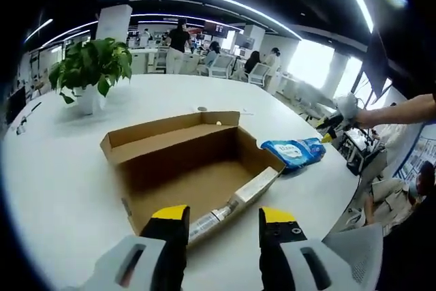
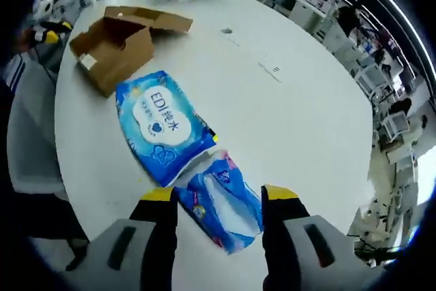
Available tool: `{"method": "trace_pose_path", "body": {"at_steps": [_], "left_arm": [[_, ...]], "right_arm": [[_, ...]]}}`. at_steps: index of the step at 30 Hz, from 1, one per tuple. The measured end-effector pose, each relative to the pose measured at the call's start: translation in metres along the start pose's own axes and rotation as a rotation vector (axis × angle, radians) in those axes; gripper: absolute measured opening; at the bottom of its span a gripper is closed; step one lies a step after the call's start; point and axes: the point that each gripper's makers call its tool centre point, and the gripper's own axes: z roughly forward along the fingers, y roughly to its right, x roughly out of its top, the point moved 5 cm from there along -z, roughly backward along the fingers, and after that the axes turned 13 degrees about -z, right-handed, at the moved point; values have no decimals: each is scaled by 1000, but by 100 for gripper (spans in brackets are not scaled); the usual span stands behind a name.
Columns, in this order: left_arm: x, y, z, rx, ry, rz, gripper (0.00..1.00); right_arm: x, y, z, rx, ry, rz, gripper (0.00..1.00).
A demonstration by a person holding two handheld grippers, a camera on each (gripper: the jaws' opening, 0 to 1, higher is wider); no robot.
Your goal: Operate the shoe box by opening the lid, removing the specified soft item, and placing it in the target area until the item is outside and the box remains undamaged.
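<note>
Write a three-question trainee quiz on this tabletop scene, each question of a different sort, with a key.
1. True or false: the cardboard box on the white table stands open.
2. Multiple choice: in the right gripper view, where is the smaller blue packet? A) inside the box B) between the open jaws of the right gripper C) beside the potted plant
3. Fill in: the large blue wipes pack lies ___ the box.

Key: 1 true. 2 B; whether the jaws touch it is unclear. 3 outside, on the table next to it. The left gripper is open, in front of the box.
</note>
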Motion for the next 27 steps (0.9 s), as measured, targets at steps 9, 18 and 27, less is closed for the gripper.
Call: {"method": "trace_pose_path", "body": {"at_steps": [9, 18, 27], "left_arm": [[-1, -2, -2, 0, 9, -17, 41], [-2, -3, -2, -5, 12, -32, 41], [-2, -6, -7, -1, 21, -38, 41]], "right_arm": [[12, -6, 0, -5, 60, 72, 47], [45, -20, 9, 24, 129, 76, 46], [108, -61, 33, 114, 217, -4, 47]]}}
